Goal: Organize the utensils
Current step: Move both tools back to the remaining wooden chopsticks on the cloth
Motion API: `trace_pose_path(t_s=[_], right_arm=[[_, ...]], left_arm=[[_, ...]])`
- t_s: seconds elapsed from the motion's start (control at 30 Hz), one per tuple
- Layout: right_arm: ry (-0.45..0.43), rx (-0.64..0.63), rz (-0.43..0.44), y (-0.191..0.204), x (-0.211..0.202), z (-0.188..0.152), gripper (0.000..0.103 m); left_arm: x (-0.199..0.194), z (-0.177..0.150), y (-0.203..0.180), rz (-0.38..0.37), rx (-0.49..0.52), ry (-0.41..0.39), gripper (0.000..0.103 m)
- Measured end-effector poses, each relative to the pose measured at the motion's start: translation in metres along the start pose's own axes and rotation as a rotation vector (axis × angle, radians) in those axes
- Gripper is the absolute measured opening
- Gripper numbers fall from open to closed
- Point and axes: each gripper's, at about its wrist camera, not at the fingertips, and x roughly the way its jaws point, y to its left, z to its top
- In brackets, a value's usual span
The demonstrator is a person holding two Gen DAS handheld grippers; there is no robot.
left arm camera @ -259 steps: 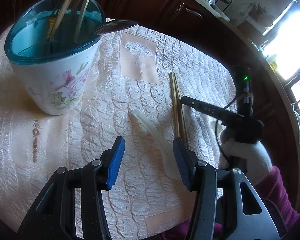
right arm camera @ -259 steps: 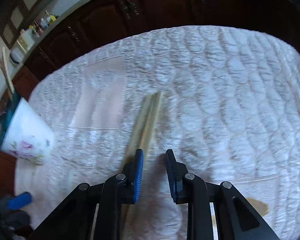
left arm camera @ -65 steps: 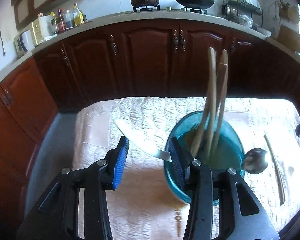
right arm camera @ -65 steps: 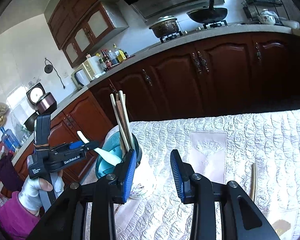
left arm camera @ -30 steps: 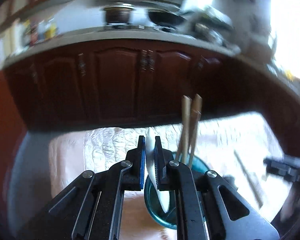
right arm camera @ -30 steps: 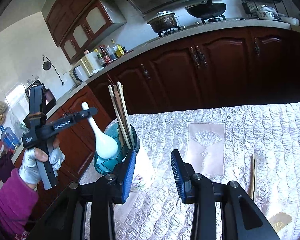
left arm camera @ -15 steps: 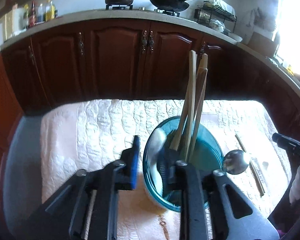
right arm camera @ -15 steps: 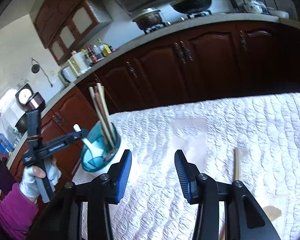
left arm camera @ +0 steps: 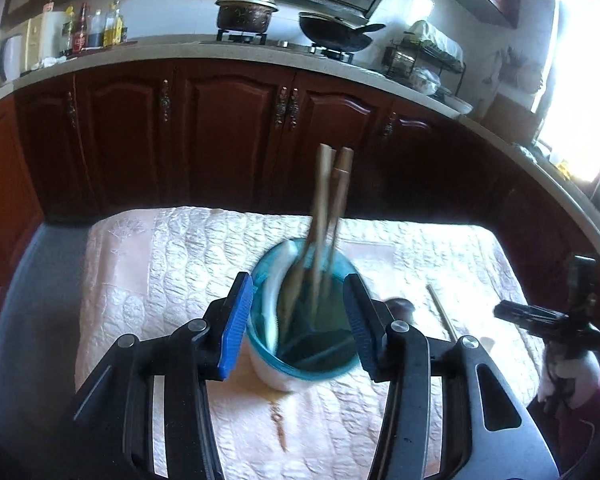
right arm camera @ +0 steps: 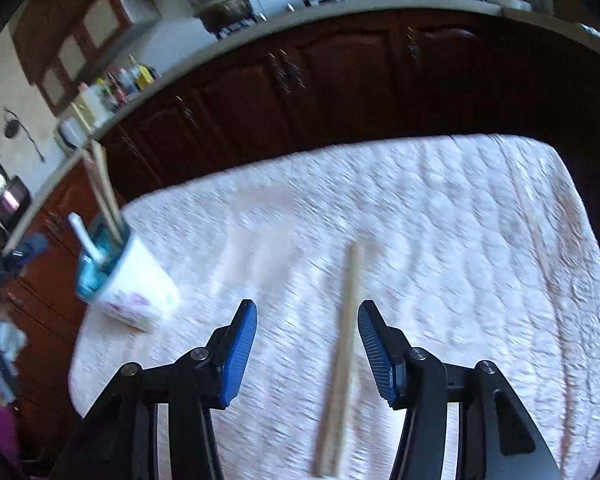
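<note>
A white flowered holder with a teal rim (left arm camera: 308, 364) stands on the quilted cloth. It holds wooden chopsticks (left arm camera: 328, 216), a white ceramic spoon (left arm camera: 274, 292) and a metal spoon (left arm camera: 398, 306). My left gripper (left arm camera: 298, 308) hovers just above its rim, jaws opening, nothing gripped. In the right wrist view the holder (right arm camera: 132, 284) is at the far left with the white spoon's handle (right arm camera: 85, 236) sticking up. My right gripper (right arm camera: 306, 328), jaws opening and empty, hangs over a pair of chopsticks (right arm camera: 346, 344) that lies on the cloth.
The pale quilted cloth (right arm camera: 460, 240) covers the table, with dark wooden cabinets (left arm camera: 228, 132) close behind. The right gripper (left arm camera: 540, 314) and a gloved hand show at the right of the left wrist view. A single chopstick (left arm camera: 442, 312) lies right of the holder.
My left gripper opened and released the white spoon, which dropped into the holder. The right gripper tipped down and moved over the chopsticks on the cloth while widening.
</note>
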Motion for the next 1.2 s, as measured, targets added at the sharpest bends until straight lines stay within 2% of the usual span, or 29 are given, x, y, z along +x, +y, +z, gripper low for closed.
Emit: trace_pose_path(t_s=[0.03, 0.23, 0.3, 0.43, 0.67, 0.73, 0.83, 1.0, 1.2], right_arm=[[0.011, 0.002, -0.008, -0.006, 0.004, -0.003, 0.043], [0.088, -0.024, -0.063, -0.020, 0.045, -0.012, 0.030], [0.119, -0.042, -0.104, -0.022, 0.059, -0.015, 0.028], [0.174, -0.061, -0.133, -0.026, 0.078, -0.021, 0.027], [0.196, -0.097, -0.160, -0.020, 0.089, -0.020, 0.027], [0.186, -0.120, -0.175, -0.017, 0.096, -0.016, 0.022], [0.166, -0.061, -0.156, -0.025, 0.091, -0.014, 0.007], [0.139, 0.014, -0.141, -0.047, 0.071, -0.019, 0.007], [0.129, 0.084, -0.201, -0.071, 0.049, -0.033, 0.007]], left_arm=[[-0.001, -0.002, -0.005, -0.011, 0.003, 0.005, 0.047], [0.005, -0.018, -0.044, -0.083, 0.026, 0.052, 0.047], [0.009, -0.023, -0.056, -0.095, 0.042, 0.068, 0.046], [0.016, -0.033, -0.071, -0.106, 0.068, 0.102, 0.047], [0.032, -0.046, -0.086, -0.110, 0.077, 0.159, 0.046], [0.035, -0.048, -0.092, -0.118, 0.078, 0.165, 0.046], [0.034, -0.050, -0.100, -0.132, 0.085, 0.168, 0.047], [0.038, -0.057, -0.116, -0.140, 0.113, 0.190, 0.047], [0.051, -0.063, -0.132, -0.140, 0.131, 0.227, 0.047]])
